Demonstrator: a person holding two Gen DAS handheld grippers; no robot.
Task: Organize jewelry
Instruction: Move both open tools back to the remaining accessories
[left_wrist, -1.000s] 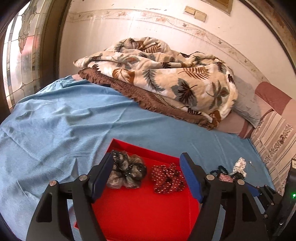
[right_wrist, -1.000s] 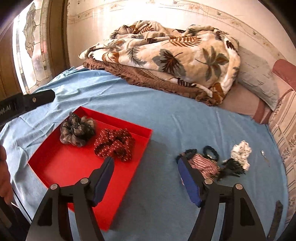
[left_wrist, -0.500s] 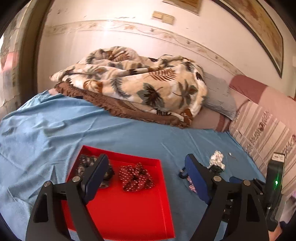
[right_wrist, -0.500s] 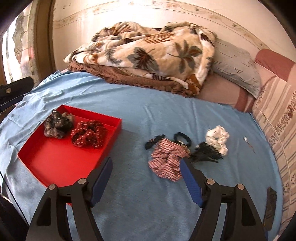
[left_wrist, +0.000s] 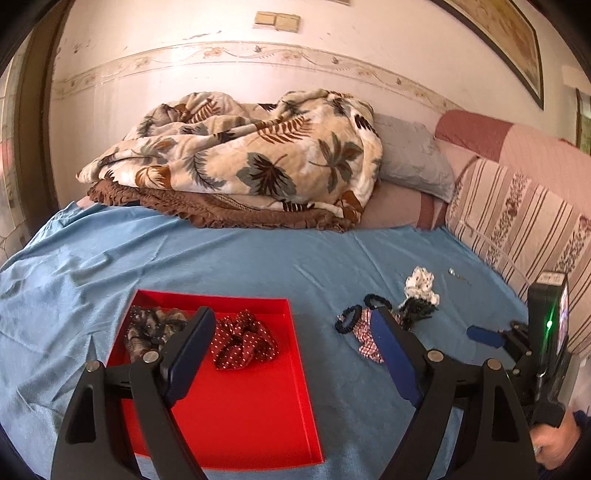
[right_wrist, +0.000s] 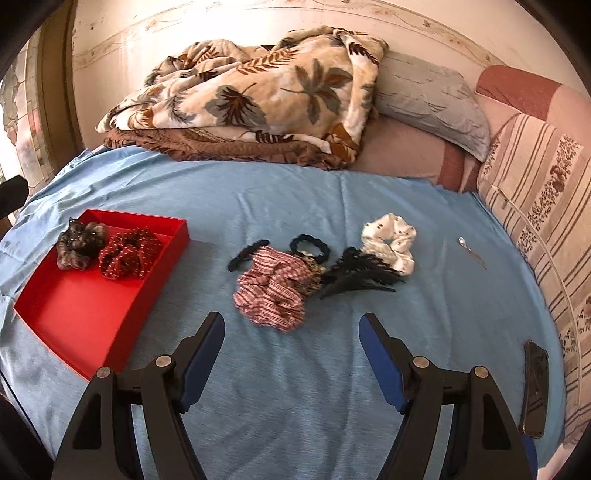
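A red tray (right_wrist: 81, 306) lies on the blue sheet (right_wrist: 295, 195) toward the left; its far end holds a grey-brown scrunchie (right_wrist: 79, 245) and, touching it on the right, a red dotted scrunchie (right_wrist: 129, 253); the near half of the tray floor is bare; its right rim (left_wrist: 301, 369) stands apart from the loose pile, with a strip of open sheet between.

The pile sits mid-sheet: a striped scrunchie (right_wrist: 271, 290) nearest, a thin black band (right_wrist: 245, 254) at its left edge, a black ring band (right_wrist: 310, 246) behind it, a black claw clip (right_wrist: 360, 277) touching on the right, a white scrunchie (right_wrist: 391, 243) just beyond the clip; a small silver piece (right_wrist: 469, 249) lies alone further right, near the striped cushion (right_wrist: 546, 206).

The left gripper (left_wrist: 291, 354) hangs over the tray's right rim, its jaws having just been opening and now spread wide with nothing between them; the right gripper (right_wrist: 291, 354) hovers just short of the striped scrunchie, jaws apart and empty, bare sheet beneath.

A dark phone (right_wrist: 533, 387) lies at the sheet's right edge; a leaf-print blanket (right_wrist: 258, 92) is heaped along the far wall; the sheet between blanket and pile is open.
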